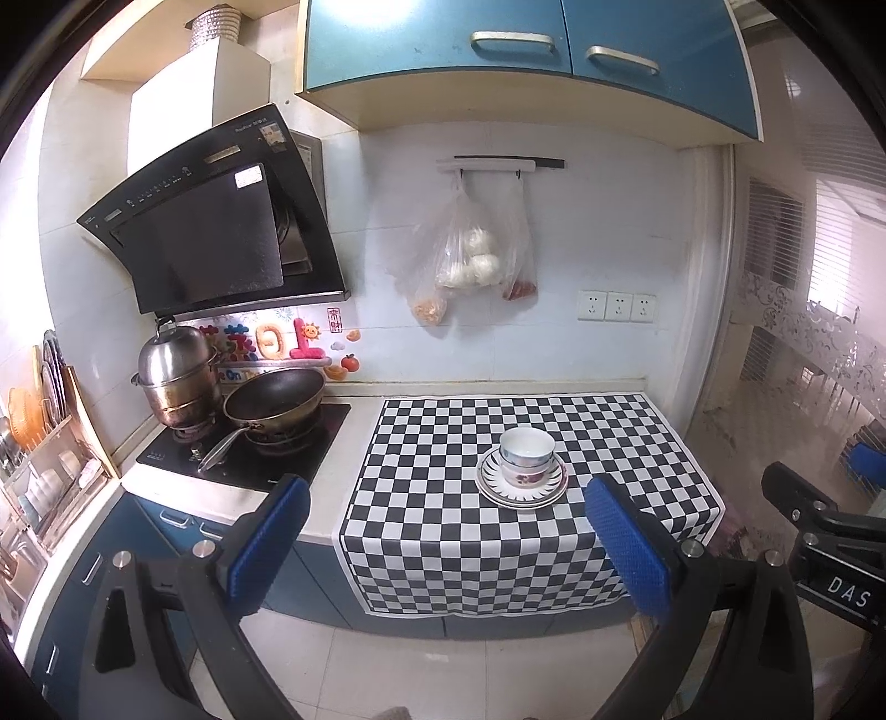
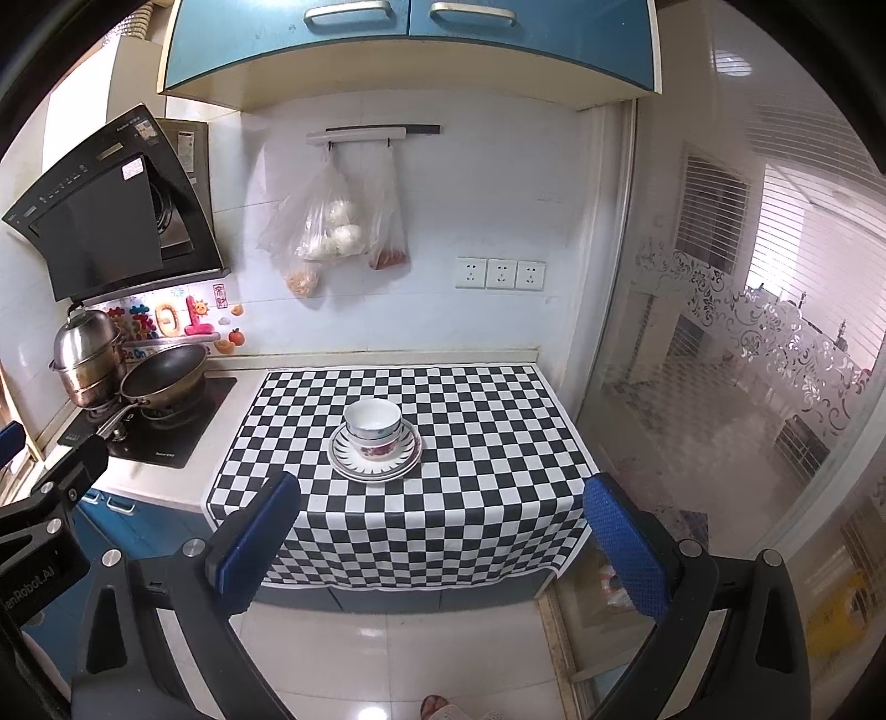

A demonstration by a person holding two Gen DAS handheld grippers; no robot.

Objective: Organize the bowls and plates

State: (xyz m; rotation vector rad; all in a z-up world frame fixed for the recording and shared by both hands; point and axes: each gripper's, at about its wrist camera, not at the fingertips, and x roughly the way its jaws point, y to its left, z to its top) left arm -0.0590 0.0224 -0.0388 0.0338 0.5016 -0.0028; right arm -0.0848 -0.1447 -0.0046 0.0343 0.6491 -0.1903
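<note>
Stacked bowls (image 1: 526, 457) (image 2: 374, 429) stand inside stacked plates (image 1: 493, 490) (image 2: 343, 459) on the black-and-white checkered cloth (image 1: 443, 498) (image 2: 470, 471). The top bowl is white with a blue band; the one under it has red flowers. My left gripper (image 1: 448, 509) hangs open in front of the counter, well short of the stack, nothing between its blue pads. My right gripper (image 2: 443, 509) is likewise open and empty, back from the counter edge. Each gripper's body shows at the edge of the other's view.
A hob (image 1: 249, 448) at the left carries a wok (image 1: 274, 399) and a steel steamer pot (image 1: 177, 376). A dish rack (image 1: 39, 471) stands further left. Plastic bags (image 1: 470, 255) hang on the wall. Blue cupboards (image 1: 526, 50) overhang the counter. A glass sliding door (image 2: 720, 360) closes the right side.
</note>
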